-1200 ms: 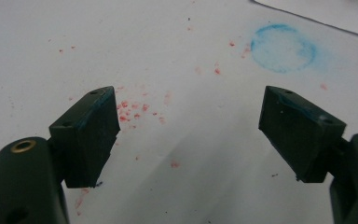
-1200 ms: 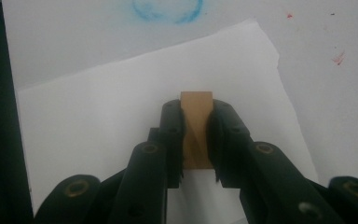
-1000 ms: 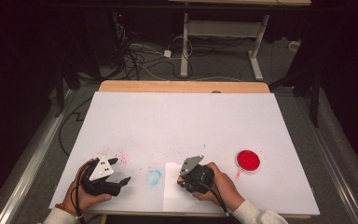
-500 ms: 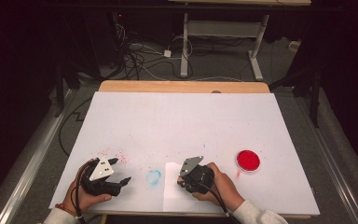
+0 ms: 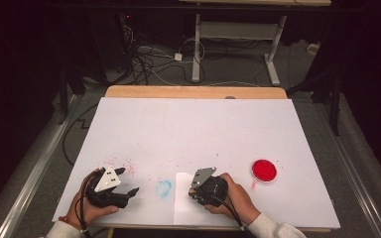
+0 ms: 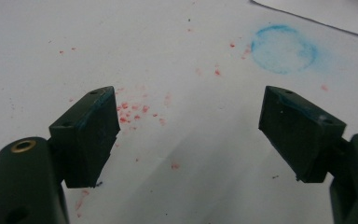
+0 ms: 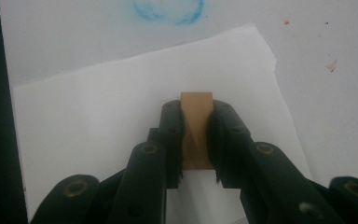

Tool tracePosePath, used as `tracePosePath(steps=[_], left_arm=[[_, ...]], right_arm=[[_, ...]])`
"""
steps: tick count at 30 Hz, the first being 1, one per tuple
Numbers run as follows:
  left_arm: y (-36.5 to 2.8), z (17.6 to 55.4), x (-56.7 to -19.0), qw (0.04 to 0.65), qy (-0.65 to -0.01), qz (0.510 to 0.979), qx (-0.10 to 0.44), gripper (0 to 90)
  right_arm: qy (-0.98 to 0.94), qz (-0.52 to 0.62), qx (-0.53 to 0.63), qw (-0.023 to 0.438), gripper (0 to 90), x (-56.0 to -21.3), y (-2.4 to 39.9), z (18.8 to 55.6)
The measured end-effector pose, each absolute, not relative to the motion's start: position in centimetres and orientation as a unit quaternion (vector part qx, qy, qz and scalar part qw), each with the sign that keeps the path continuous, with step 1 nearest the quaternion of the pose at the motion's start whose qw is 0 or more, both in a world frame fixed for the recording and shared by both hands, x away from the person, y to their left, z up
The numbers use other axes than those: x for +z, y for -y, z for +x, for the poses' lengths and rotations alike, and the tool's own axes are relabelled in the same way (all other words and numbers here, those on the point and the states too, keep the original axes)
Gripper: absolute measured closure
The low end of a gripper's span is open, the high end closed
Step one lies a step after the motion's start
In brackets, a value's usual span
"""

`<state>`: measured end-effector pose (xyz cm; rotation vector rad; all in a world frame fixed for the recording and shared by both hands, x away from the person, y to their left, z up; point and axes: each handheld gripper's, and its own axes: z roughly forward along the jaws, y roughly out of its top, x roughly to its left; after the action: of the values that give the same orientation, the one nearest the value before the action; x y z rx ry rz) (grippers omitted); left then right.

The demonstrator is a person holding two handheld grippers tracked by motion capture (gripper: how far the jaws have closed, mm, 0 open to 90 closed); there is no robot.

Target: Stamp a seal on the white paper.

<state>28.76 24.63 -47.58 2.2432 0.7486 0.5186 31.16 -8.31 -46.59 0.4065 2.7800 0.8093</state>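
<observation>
The right tongs [image 5: 194, 191] sit near the table's front edge, at about 6 o'clock on the white table [image 5: 193, 124], and their jaws are clamped on a small tan block [image 7: 196, 128]. In the right gripper view the block stands upright between the two pads, its top rising just above the jaw tips. Beneath it lies a sheet of white paper [image 5: 184, 208], which reaches the table's front edge; its far edge runs just short of a blue ring-shaped smudge [image 5: 163, 188].

The left tongs [image 5: 127, 181] rest at about 7 o'clock, close to the front left corner, with their jaws spread wide and nothing between them. In the left gripper view, scattered red specks [image 6: 133, 109] lie on the bare surface between the pads, and the blue smudge shows farther off at 1 o'clock.

A round red dish [image 5: 264, 170] lies at about 4 o'clock, well apart from the right tongs and some way in from the table's right edge.

The middle and far half of the table, from 9 o'clock through 12 to 3 o'clock, is bare white surface, bounded at the back by a wooden strip [image 5: 193, 92]. Beyond the table's sides the floor is dark, with cables [image 5: 149, 59] behind the far edge.
</observation>
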Motion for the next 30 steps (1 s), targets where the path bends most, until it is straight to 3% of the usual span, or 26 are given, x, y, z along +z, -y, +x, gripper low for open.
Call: tracePosePath(steps=[30], left_arm=[[-25.0, 29.1, -47.7, 0.358, -0.294, 0.864, 0.196, 19.3]], right_arm=[[-0.926, 0.158, 0.318, 0.131, 76.2, -42.6, 11.4, 31.5]])
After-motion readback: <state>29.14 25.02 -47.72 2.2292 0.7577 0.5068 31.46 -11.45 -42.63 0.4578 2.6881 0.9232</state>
